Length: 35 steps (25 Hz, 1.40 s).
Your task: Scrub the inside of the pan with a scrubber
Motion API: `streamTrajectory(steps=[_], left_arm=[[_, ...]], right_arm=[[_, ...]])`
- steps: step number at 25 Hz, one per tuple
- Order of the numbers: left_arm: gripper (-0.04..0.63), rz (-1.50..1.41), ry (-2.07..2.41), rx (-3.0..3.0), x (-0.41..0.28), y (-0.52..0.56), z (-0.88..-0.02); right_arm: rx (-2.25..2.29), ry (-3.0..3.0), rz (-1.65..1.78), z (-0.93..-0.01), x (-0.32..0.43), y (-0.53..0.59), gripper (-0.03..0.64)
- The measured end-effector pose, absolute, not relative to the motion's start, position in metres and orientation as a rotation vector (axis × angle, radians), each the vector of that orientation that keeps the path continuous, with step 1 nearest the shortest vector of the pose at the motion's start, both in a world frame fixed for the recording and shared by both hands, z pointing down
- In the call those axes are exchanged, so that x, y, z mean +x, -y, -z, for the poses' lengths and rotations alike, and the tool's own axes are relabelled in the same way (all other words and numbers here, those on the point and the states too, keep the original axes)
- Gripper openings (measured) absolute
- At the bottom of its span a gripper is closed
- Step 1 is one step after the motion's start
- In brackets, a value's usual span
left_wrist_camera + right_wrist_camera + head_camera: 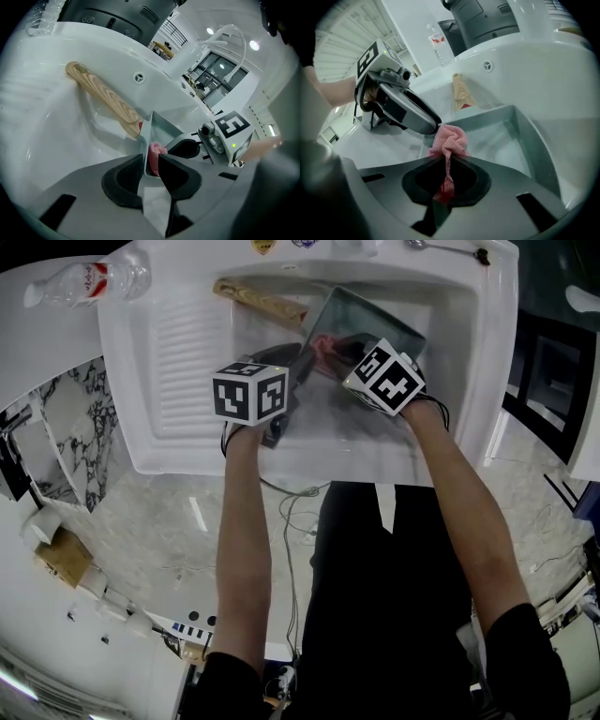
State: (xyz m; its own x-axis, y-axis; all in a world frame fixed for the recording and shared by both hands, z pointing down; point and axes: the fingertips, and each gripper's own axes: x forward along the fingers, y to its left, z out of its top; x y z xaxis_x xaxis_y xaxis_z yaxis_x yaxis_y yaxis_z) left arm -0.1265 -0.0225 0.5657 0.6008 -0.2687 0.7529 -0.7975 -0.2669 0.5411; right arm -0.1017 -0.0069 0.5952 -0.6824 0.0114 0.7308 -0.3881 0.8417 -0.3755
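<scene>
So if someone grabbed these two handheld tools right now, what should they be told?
Left tongs: open, straddling the pan wall, not clamped.
Right tongs: shut on the pink scrubber, poised over the pan's inside; contact unclear.
Pan sits in the sink, its wooden handle lying in the basin.
Done: scrubber in hand. Left: clamp the pan, scrub its inside.

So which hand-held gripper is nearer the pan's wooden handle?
Left: the left hand-held gripper straddles the pan wall beside the wooden handle; the right hand-held gripper holds the pink scrubber farther off.
</scene>
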Motion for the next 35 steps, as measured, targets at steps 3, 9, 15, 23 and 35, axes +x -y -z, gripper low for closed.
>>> streamTrajectory(steps=[3, 9, 15, 23, 35], left_arm=[[0.097, -0.675, 0.886, 1.805, -0.130, 0.023, -0.568], [0.063, -0.690, 0.914, 1.777, -0.135, 0.023, -0.571], [0.058, -0.738, 0.916, 1.764, -0.135, 0.021, -0.575], [0.058, -0.725, 0.914, 1.748, -0.135, 0.020, -0.576], [0.058, -0.713, 0.915, 1.740, -0.135, 0.020, -0.576]], right_arm=[[0.361, 2.244, -0.618, -0.596, -0.091, 0.020, 0.041], [0.619, 2.216, -0.550, -0.595, -0.069, 0.060, 0.041], [0.791, 2.142, -0.431, -0.595, -0.052, 0.084, 0.041], [0.797, 2.147, -0.475, -0.594, -0.056, 0.073, 0.041], [0.268, 2.096, -0.490, -0.601, -0.061, -0.004, 0.043]])
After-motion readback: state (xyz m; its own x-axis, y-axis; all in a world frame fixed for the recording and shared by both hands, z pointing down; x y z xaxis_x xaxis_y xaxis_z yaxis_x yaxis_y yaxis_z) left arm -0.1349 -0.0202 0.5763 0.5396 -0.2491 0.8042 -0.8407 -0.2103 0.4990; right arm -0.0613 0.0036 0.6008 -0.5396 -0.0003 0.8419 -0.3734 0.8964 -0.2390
